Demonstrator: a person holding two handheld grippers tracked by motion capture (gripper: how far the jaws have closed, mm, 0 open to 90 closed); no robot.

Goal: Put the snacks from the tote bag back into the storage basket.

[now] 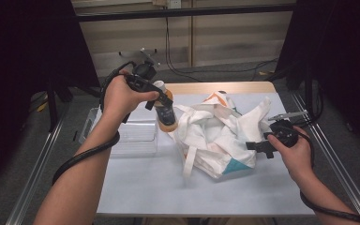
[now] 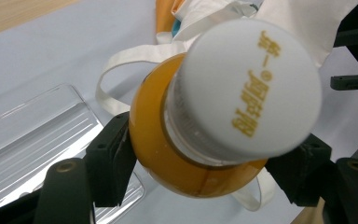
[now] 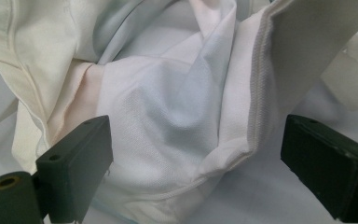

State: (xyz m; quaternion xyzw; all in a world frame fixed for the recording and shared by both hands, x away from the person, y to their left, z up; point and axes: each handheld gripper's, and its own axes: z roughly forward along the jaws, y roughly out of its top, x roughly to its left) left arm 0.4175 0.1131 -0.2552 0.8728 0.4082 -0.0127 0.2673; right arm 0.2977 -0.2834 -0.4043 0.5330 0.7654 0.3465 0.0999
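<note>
The white cap [image 2: 248,88] sat right under my left camera, gold print across its top, and beneath it the shoulder of the orange juice bottle [image 2: 177,154] swelled out between my two black jaws. My left gripper [image 2: 200,163] was clamped on that shoulder, a pad pressed to each side, carrying the bottle upright.

In the high view the bottle [image 1: 166,112] hung off the table, just beside the left edge of the white cloth tote bag [image 1: 220,136] and above the near corner of the clear plastic box [image 1: 133,136] that lay to the bag's left. One of the bag's white straps [image 2: 121,60] looped on the table below the bottle.

My right gripper [image 3: 196,158] was at the bag's right side, jaws spread wide with a fold of the hemmed rim [image 3: 256,93] lying between them, not pinched. Inside that fold the cloth dipped into a shadowed hollow, which I took for the bag's mouth.

I judged the step to be loading the bottle into the bag: bottle lifted, bag not yet held open. The next move called for my right jaws to close on that hem and lift it so the mouth gaped, then for my left to carry the bottle over the opening and lower it base first. The crumpled cloth could catch the bottle's base if the mouth stayed slack.
</note>
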